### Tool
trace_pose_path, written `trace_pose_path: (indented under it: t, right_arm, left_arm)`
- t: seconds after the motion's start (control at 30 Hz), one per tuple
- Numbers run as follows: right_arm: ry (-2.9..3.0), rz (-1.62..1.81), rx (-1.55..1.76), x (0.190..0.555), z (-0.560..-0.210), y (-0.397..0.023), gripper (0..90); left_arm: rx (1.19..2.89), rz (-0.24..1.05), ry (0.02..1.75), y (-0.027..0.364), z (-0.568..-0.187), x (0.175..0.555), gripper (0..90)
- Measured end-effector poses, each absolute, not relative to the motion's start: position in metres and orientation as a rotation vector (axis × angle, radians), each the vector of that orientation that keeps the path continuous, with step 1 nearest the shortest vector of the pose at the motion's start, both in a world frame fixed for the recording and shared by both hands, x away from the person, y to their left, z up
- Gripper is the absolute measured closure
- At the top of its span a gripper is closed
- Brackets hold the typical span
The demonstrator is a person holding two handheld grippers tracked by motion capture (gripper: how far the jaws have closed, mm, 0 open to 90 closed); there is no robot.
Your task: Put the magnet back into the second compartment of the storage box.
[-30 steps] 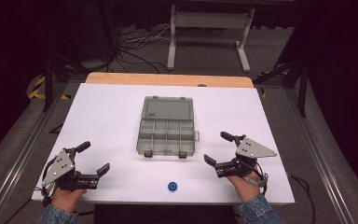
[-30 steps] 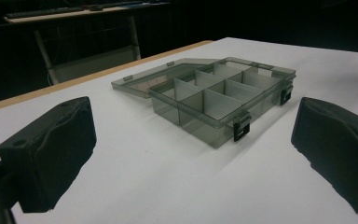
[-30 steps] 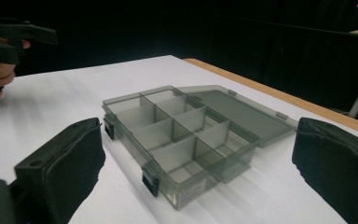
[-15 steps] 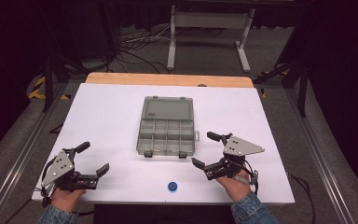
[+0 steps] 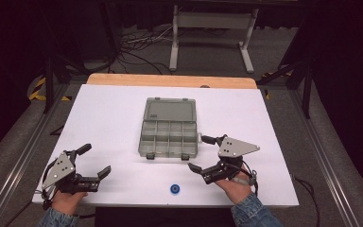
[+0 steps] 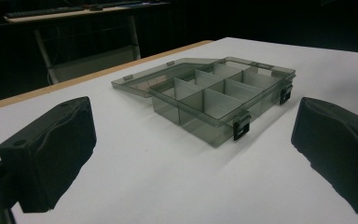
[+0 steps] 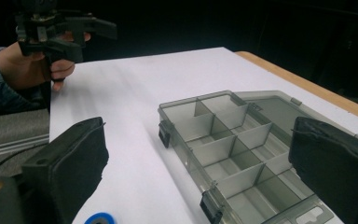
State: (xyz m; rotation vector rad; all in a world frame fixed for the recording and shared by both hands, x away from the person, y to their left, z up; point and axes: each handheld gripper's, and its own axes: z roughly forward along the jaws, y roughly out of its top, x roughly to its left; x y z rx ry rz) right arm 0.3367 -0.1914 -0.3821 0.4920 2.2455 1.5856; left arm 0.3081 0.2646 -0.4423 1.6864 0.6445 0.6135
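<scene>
White tabletop (image 5: 113,118) carries the open smoky-grey clear plastic compartment box (image 5: 169,135) at its middle, lid laid flat on the far side. Near it lies a small blue round cap (image 5: 174,189). My right gripper (image 5: 207,153), jaws wide and just narrowing on nothing, should come down squarely over the cap. My left gripper (image 5: 94,159) waits open.

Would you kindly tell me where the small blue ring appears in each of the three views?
High view: the blue ring lies near the table's front edge, between the two grippers.
Left gripper view: not in this picture.
Right gripper view: it peeks in at the bottom edge, left of centre.
Shared landmark: the open compartment box.
</scene>
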Motion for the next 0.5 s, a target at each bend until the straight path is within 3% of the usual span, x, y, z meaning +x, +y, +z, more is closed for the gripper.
trace_pose_path:
  t: [0.5]
  right_arm:
    - [2.501, 1.353, 0.464, 0.338, -0.375, -0.17, 9.0]
  left_arm:
    - [1.686, 0.608, 0.648, 0.265, -0.443, 0.309, 0.6]
